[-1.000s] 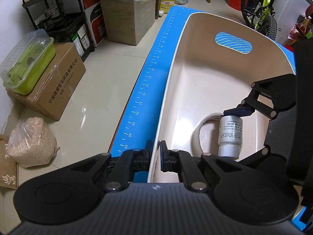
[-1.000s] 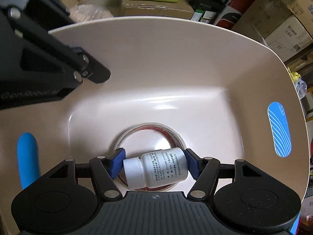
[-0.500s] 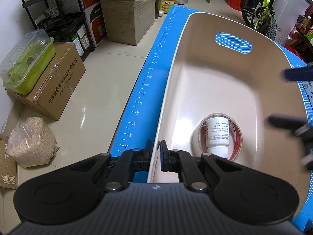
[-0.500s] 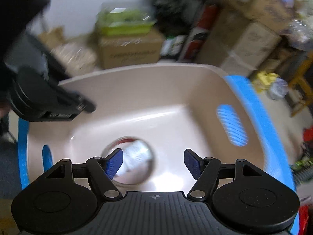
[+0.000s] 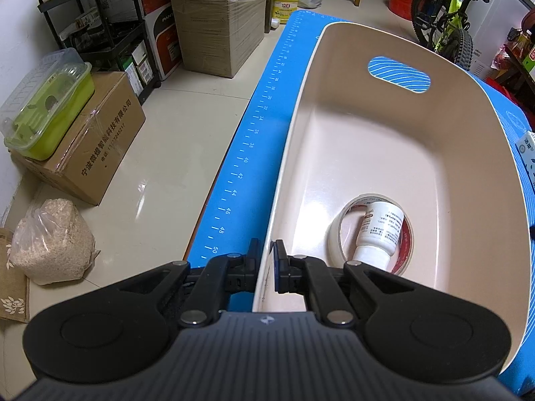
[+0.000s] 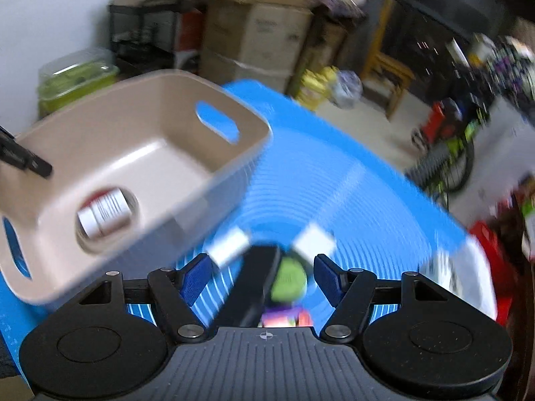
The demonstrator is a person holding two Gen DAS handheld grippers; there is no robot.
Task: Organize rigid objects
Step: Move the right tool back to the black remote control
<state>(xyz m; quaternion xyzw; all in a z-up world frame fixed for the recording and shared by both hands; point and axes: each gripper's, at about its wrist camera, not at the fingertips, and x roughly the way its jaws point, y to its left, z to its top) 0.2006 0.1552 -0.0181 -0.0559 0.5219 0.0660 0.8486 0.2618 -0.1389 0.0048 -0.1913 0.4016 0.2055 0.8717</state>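
Observation:
A beige bin (image 5: 394,140) stands on a blue mat (image 5: 254,153). A white pill bottle (image 5: 381,229) lies inside a roll of tape (image 5: 339,225) on the bin floor; both show blurred in the right wrist view (image 6: 103,212). My left gripper (image 5: 266,262) is shut on the bin's near-left rim. My right gripper (image 6: 262,275) is open and empty, outside the bin over the mat, above several blurred items: a black object (image 6: 257,280), a green-and-purple toy (image 6: 287,284) and two white boxes (image 6: 230,244).
Cardboard boxes (image 5: 100,140), a green lidded container (image 5: 46,103), a bag of grain (image 5: 50,240) and a shelf stand on the floor to the left. A bicycle (image 5: 448,16) stands at the far right. A small box (image 5: 526,143) lies right of the bin.
My right gripper let go of the pill bottle inside the tape roll, lifted out of the bin and swung right over the mat. The left gripper kept its hold on the rim.

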